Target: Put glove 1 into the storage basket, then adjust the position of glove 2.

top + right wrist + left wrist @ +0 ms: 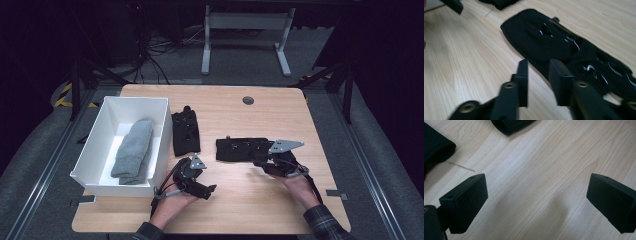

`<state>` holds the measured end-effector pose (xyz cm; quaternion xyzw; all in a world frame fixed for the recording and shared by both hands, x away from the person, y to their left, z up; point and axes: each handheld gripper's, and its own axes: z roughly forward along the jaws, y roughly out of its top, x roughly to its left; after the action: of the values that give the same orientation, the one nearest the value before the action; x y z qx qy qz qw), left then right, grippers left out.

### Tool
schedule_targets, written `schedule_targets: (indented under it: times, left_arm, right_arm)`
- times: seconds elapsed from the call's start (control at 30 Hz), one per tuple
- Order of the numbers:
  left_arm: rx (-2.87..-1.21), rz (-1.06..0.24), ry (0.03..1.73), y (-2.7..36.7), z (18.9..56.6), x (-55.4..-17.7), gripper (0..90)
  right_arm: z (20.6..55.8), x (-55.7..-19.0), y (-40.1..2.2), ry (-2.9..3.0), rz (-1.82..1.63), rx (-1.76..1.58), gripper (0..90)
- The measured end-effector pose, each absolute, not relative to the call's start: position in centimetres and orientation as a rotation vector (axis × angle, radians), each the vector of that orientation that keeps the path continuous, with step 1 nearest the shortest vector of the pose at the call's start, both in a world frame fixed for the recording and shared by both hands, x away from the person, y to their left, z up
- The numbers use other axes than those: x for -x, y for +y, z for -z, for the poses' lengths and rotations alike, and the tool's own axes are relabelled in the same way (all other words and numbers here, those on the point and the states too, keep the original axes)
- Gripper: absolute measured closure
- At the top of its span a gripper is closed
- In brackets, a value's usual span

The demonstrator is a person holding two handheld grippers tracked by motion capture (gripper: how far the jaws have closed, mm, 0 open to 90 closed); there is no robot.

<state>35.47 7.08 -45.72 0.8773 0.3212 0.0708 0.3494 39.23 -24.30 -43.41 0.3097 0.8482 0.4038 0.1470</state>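
My right gripper (537, 75) sits low at the near edge of a flat black fabric sock with small white markings (559, 45). Its jaws stand narrowly apart with only a slim gap between them; I cannot tell whether any fabric is pinched there. My left gripper (536, 200) hovers over bare light-wood worktop (544, 162), jaws spread wide with nothing between them. A second black sock (185, 132) lies just ahead of it. To its left stands a white rectangular box (95, 145) holding a folded grey sock pair (133, 151).
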Motion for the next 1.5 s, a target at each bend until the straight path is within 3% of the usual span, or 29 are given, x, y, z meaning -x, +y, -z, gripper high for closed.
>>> schedule_targets:
  times: [0.03, 0.1, 0.27, 0.4, 0.67, 1.07, 1.5]
  left_arm:
    - [-2.284, -0.184, 0.827, 7.1, 46.1, -35.4, 3.9]
    - [-2.292, -0.183, 0.827, 7.2, 46.4, -35.4, 3.6]
    - [-2.312, -0.172, 0.8, 7.2, 47.0, -35.0, 1.9]
    - [-2.289, -0.266, 0.733, 7.6, 47.8, -34.4, 0.0]
    - [-2.288, -0.263, 0.736, 7.8, 47.8, -34.2, 0.2]
    - [-2.285, -0.26, 0.738, 7.7, 47.8, -34.2, 0.5]
    - [-2.288, -0.258, 0.728, 7.8, 47.8, -34.3, 0.5]
  right_arm:
    - [43.2, -39.9, -23.6, 2.437, -1.18, -0.882, 87.6]
    - [43.1, -40.2, -23.3, 2.438, -1.181, -0.877, 90.0]
    - [43.3, -42.1, -21.1, 2.455, -1.199, -0.872, 90.0]
    - [44.3, -42.8, -19.8, 2.473, -1.195, -0.869, 90.0]
    - [46.3, -43.4, -18.1, 2.52, -1.128, -0.865, 90.0]
    - [46.0, -42.2, -19.1, 2.591, -1.101, -0.837, 90.0]
    - [45.4, -38.2, -22.7, 2.66, -1.033, -0.817, 90.0]
